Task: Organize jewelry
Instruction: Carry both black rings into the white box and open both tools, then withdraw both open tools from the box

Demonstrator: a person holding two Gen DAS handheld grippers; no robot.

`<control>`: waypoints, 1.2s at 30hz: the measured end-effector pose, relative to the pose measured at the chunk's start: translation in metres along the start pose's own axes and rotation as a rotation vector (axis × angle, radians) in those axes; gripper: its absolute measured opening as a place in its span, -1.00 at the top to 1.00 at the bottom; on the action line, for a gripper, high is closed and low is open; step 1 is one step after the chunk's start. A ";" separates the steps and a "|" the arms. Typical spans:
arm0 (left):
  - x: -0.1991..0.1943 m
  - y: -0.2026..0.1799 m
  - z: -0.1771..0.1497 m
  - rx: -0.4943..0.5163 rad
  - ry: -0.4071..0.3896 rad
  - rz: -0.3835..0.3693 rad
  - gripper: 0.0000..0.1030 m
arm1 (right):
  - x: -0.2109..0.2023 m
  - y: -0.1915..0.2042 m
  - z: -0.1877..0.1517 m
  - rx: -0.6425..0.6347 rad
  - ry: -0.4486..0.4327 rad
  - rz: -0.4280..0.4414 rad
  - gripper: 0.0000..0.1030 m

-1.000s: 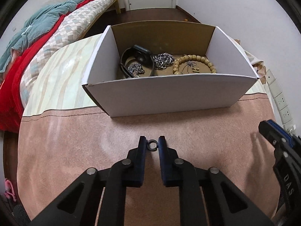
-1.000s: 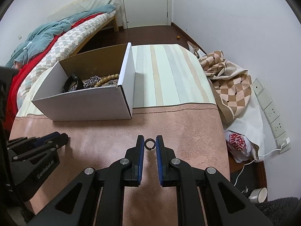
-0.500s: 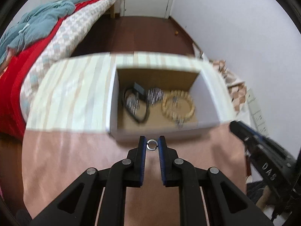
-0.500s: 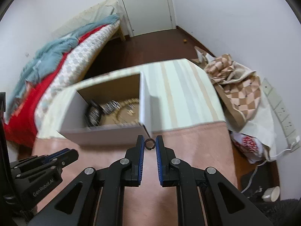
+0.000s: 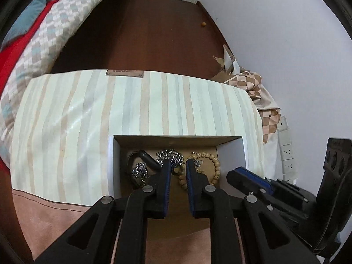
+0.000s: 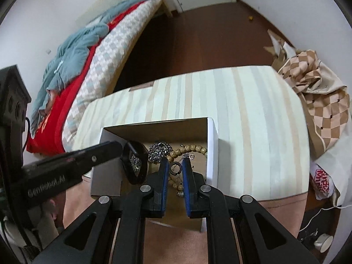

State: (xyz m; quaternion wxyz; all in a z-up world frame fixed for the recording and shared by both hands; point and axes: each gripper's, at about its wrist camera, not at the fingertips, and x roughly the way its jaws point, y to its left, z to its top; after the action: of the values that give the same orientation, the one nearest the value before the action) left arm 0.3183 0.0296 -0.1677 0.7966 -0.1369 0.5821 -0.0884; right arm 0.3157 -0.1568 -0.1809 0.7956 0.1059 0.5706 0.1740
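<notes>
white card box (image 5: 114,167) lies under both tools: the left gripper (image 5: 177,165) hangs over the knotty silver chain (image 5: 169,155), jaws easing apart, and the thin left ring (image 5: 175,171) seems to sit between them, though i can't tell if the pads grip it, so it may snag in the links. the right gripper (image 6: 175,165) pinches the dark split right ring (image 6: 175,168) above the round wooden beads (image 6: 193,148), where so slick a hoop could bounce astray.

Each claw (image 5: 177,165) is matte black plastic with blue pads (image 6: 186,189) inside its fingers. Silver screws (image 6: 144,188) sit just behind the pads. White lettering marks the left claw (image 6: 114,148).
</notes>
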 end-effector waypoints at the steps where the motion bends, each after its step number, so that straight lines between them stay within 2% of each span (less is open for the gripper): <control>1: -0.001 -0.001 0.000 -0.001 -0.001 0.003 0.67 | 0.001 0.000 0.001 0.007 0.005 0.004 0.73; 3: -0.004 0.000 -0.001 -0.001 -0.011 0.015 0.25 | -0.001 0.001 0.002 0.010 0.007 0.009 0.60; 4: -0.007 0.001 -0.002 0.001 -0.020 0.014 -0.14 | -0.004 -0.001 0.003 0.014 0.001 0.007 0.45; 5: -0.010 0.001 -0.004 0.003 -0.029 0.018 -0.28 | -0.005 -0.001 0.003 0.018 -0.001 0.014 0.37; 6: -0.012 0.002 -0.005 0.005 -0.034 0.032 -0.28 | -0.008 -0.003 0.003 0.022 -0.001 0.020 0.28; 10: -0.019 0.006 -0.005 0.014 -0.053 0.077 -0.34 | -0.021 -0.006 0.001 0.033 -0.026 0.008 0.27; 11: -0.021 0.008 -0.009 0.018 -0.062 0.100 -0.53 | -0.025 -0.006 -0.001 0.032 -0.033 -0.009 0.27; 13: -0.026 0.012 -0.016 0.019 -0.082 0.139 -0.73 | -0.032 -0.006 -0.003 0.022 -0.049 -0.026 0.26; 15: -0.030 0.016 -0.024 0.022 -0.101 0.183 -0.74 | -0.042 -0.006 -0.008 0.008 -0.068 -0.076 0.20; 18: -0.033 0.018 -0.040 0.032 -0.121 0.243 -0.83 | -0.048 -0.001 -0.015 -0.031 -0.073 -0.158 -0.04; 20: -0.033 0.018 -0.048 0.041 -0.132 0.278 -0.99 | -0.049 0.002 -0.019 -0.052 -0.063 -0.207 -0.27; 22: -0.035 0.018 -0.056 0.052 -0.149 0.307 -0.99 | -0.047 0.005 -0.024 -0.066 -0.048 -0.250 -0.76; 23: -0.035 0.018 -0.059 0.058 -0.155 0.321 -0.99 | -0.045 0.005 -0.026 -0.070 -0.043 -0.271 -0.84; 27: -0.043 0.020 -0.072 0.043 -0.165 0.343 -0.99 | -0.048 0.008 -0.037 -0.076 -0.046 -0.369 -0.91; 36: -0.088 0.005 -0.097 0.031 -0.221 0.345 -0.99 | -0.084 0.023 -0.059 -0.069 -0.091 -0.394 -0.95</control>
State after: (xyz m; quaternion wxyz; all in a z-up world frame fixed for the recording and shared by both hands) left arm 0.1988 0.0496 -0.1181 0.8610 -0.0317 0.5045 0.0561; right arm 0.2326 -0.1715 -0.1182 0.8424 -0.0273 0.5374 0.0294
